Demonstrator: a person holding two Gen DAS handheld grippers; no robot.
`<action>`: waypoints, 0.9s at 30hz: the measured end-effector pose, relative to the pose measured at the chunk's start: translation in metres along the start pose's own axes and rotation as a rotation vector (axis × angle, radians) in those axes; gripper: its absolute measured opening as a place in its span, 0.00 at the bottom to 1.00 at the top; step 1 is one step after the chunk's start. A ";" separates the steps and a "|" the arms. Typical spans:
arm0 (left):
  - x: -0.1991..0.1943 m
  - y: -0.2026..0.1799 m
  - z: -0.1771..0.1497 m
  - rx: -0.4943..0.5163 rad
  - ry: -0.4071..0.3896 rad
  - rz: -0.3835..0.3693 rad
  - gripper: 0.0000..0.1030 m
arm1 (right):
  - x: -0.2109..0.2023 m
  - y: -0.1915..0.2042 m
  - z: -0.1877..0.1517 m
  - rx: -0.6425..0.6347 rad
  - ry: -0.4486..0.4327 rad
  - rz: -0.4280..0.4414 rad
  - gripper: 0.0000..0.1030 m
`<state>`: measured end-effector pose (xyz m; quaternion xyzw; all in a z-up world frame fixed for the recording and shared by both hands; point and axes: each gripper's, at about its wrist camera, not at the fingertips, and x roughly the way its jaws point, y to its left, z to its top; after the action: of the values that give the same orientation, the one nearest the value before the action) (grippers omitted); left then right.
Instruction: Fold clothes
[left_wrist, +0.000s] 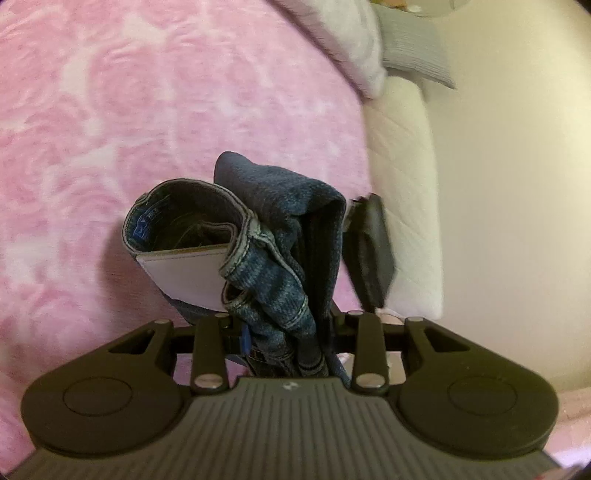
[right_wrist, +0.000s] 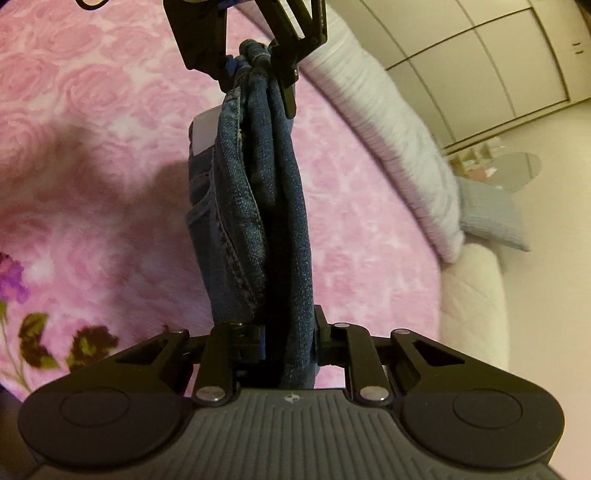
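1. Hanging between the two grippers, a pair of dark blue jeans (right_wrist: 258, 206) is lifted clear of the pink rose-patterned blanket (right_wrist: 92, 110) that covers the bed.
2. In the right wrist view the right gripper (right_wrist: 288, 343) has its jaws drawn narrow and clamped on a bunched fold of denim at the near end; the cloth fills the gap between the fingers.
3. At the far end of that same view the left gripper (right_wrist: 258, 62) pinches the other end of the jeans, with a knot of denim bulging between its black fingers.
4. The left wrist view shows the left gripper (left_wrist: 284, 332) with narrow jaws closed on thick folded denim; the jeans (left_wrist: 266, 236) rise up from it, the waistband open in a loop with a pale leather-like patch (left_wrist: 184, 273) on it.
5. Just right of the jeans in that view, a dark blurred part (left_wrist: 369, 251) sits beside the denim; what it is cannot be told.
6. A shadow of the garment falls on the blanket to the left.
7. Along the far right edge of the bed lie a white quilted pillow (right_wrist: 388, 129) and a grey ribbed cushion (right_wrist: 491, 218).
8. Past the bed, pale wardrobe doors (right_wrist: 480, 55) stand along the wall.
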<state>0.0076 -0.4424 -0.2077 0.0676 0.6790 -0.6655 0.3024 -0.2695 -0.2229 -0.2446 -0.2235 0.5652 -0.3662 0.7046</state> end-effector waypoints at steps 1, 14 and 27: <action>0.000 -0.010 -0.001 0.012 0.004 -0.013 0.29 | -0.007 -0.005 -0.001 0.004 0.003 -0.015 0.17; 0.090 -0.163 -0.031 0.125 0.026 -0.088 0.29 | -0.066 -0.096 -0.081 0.055 0.044 -0.171 0.17; 0.289 -0.299 -0.048 0.095 -0.036 -0.122 0.29 | -0.055 -0.238 -0.253 -0.014 0.005 -0.204 0.16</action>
<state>-0.3890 -0.5182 -0.0975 0.0285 0.6439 -0.7155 0.2697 -0.5804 -0.3064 -0.1026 -0.2838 0.5439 -0.4326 0.6606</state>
